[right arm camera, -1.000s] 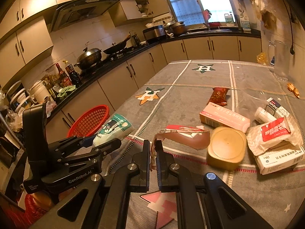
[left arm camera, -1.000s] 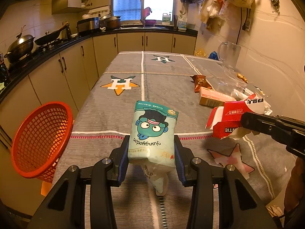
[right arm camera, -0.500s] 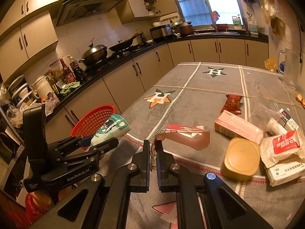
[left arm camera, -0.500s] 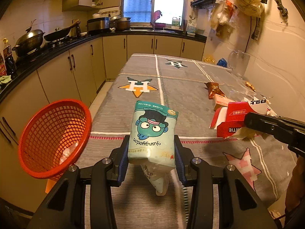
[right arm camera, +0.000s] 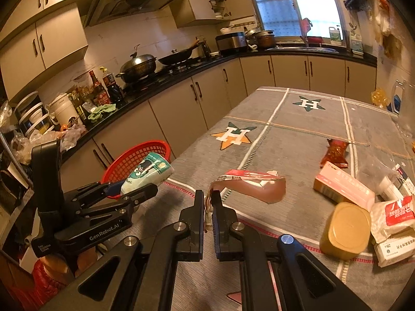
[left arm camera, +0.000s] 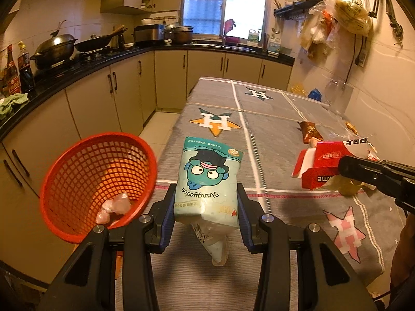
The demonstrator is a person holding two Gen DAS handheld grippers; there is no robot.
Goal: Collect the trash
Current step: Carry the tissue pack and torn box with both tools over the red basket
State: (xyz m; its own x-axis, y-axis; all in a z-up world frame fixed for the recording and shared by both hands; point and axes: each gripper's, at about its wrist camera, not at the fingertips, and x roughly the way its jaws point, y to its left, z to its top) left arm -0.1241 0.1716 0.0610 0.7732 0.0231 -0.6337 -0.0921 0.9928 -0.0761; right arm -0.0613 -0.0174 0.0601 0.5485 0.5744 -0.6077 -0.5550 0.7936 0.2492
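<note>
My left gripper (left arm camera: 206, 202) is shut on a mint-green tissue pack (left arm camera: 207, 181) with a cartoon face and holds it above the table's left edge. The pack also shows in the right wrist view (right arm camera: 147, 175). A red mesh basket (left arm camera: 96, 181) hangs just left of the table, with crumpled pink wrap inside; it also shows behind the left gripper in the right wrist view (right arm camera: 135, 158). My right gripper (right arm camera: 208, 199) is shut on the edge of a torn red carton (right arm camera: 251, 184), held above the table. That carton shows at the right in the left wrist view (left arm camera: 326, 165).
On the grey tablecloth (right arm camera: 285, 134) lie a pink box (right arm camera: 342, 188), a tan tub (right arm camera: 345, 230), white packets (right arm camera: 394, 223) and a red snack wrapper (right arm camera: 336, 153). Cabinets and a black counter (left arm camera: 77, 70) run along the left. A clear jug (left arm camera: 337, 98) stands far right.
Both grippers have moved left and back with their loads. The basket has come closer and more into the left wrist view, and its inside now shows.
</note>
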